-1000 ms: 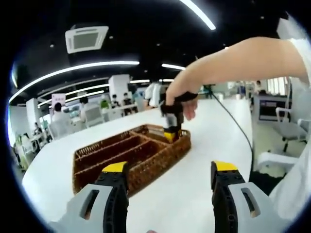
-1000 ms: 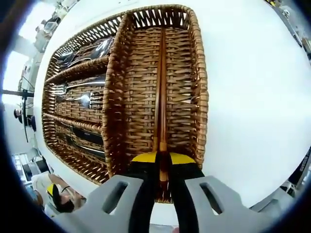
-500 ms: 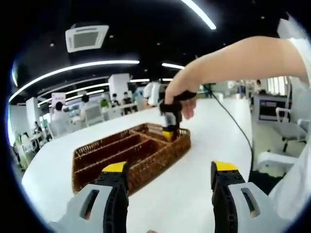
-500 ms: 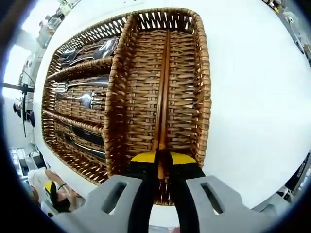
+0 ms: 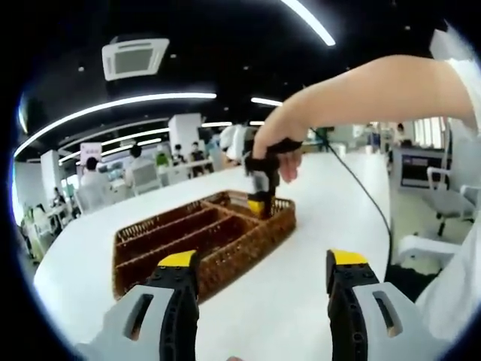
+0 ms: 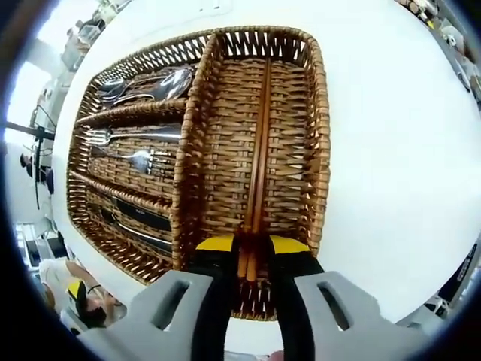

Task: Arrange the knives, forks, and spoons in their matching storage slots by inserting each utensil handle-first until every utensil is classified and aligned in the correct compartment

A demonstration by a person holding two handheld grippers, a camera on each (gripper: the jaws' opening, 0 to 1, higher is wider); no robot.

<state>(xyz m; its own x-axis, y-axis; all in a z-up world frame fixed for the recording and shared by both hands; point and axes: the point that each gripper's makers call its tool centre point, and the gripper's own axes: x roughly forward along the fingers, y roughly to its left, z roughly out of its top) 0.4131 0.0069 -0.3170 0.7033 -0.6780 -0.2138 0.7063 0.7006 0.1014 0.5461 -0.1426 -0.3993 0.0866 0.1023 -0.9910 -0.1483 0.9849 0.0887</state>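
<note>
Here the right gripper (image 6: 252, 252) holds a pair of brown wooden chopsticks (image 6: 258, 162) inside the woven wicker tray (image 6: 319, 150); the left gripper (image 5: 263, 282) stands wide, empty.

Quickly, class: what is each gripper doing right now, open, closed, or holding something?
Left gripper: open, holding nothing.
Right gripper: closed on the wooden chopsticks lying in the wicker tray.

Between the jaws of the right gripper (image 6: 252, 252), the near ends of the chopsticks (image 6: 259, 162) are hidden. In the slots left of them, the knives (image 6: 139, 222) lie in shadow, their shapes hard to tell. The wicker tray (image 6: 319, 165) has its near rim covered by the jaws.
</note>
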